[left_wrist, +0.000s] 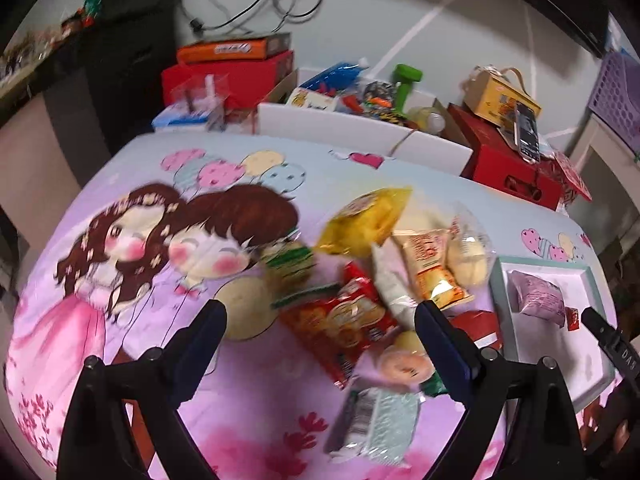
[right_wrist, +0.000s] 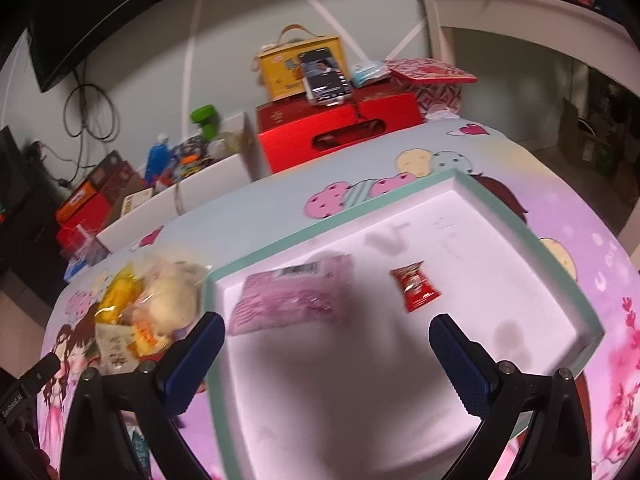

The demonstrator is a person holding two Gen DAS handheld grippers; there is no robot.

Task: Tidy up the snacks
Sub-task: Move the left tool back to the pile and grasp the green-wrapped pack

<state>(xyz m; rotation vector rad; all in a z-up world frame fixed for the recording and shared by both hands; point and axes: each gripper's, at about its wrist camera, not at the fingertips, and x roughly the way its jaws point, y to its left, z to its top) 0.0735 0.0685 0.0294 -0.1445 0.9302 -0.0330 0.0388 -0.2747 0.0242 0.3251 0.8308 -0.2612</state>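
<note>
Snacks (left_wrist: 360, 280) lie in a loose pile on the cartoon-print cloth (left_wrist: 160, 240), just left of the white tray (right_wrist: 520, 216) with the teal rim. Two are already in the tray: a purple packet (right_wrist: 292, 300) near its left wall and a small red packet (right_wrist: 416, 286) toward the middle, well apart from each other.

Left gripper (left_wrist: 320, 320) — jaws wide, nothing between the pads; it hangs over the pile, above the orange-red bag (left_wrist: 344, 320) and the round wrapped pastry (left_wrist: 404, 364). Right gripper (right_wrist: 326, 336) — jaws wide and empty, over the tray's near half.

Step, as I read it: between placements; next pick comes from the pile. The packets overlap and are slippery film, so the next move calls for singling out one top item, probably the orange-red bag or the pale flat pack (left_wrist: 376, 416) nearest the edge, and closing on its body rather than a corner.

Room: tray floor is mostly bare, especially right and near side. The rim stands raised, so a carried packet must clear it. The pile sits close against the tray's left wall; the right gripper's finger shows at that side in the left view, so the two tools could crowd there.
</note>
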